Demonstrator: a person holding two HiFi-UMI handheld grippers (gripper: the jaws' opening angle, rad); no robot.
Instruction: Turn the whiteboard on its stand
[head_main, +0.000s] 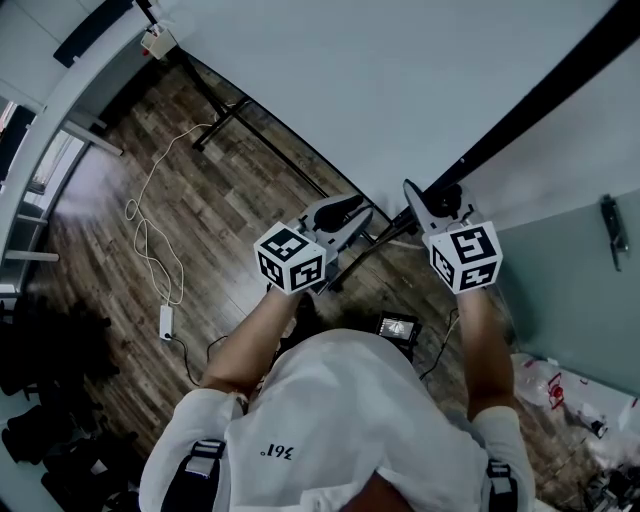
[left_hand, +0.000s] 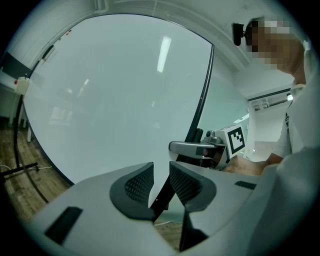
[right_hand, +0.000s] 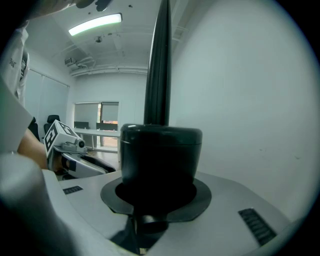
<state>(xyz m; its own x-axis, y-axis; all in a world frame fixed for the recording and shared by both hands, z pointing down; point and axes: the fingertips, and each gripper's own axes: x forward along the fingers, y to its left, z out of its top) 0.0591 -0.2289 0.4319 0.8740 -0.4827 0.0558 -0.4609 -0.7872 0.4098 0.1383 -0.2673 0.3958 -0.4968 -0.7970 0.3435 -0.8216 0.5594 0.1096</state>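
Note:
The whiteboard (head_main: 400, 80) is a large pale panel with a black frame edge (head_main: 540, 100), and it stands tilted on its stand. Its face fills the left gripper view (left_hand: 115, 95). My right gripper (head_main: 425, 205) is shut on the stand's black knob (head_main: 447, 197) at the board's side edge. In the right gripper view this knob (right_hand: 160, 150) sits between the jaws, with the frame edge (right_hand: 157, 65) rising above it. My left gripper (head_main: 335, 215) hangs just in front of the board's lower part. Its jaws (left_hand: 161, 176) stand slightly apart and hold nothing.
The stand's black foot (head_main: 225, 115) rests on the wood floor. A white cable (head_main: 150, 240) runs to a power strip (head_main: 167, 322). A small black device with a screen (head_main: 397, 327) lies below my hands. Plastic bags (head_main: 570, 390) sit by the green wall, dark chairs (head_main: 50, 400) at lower left.

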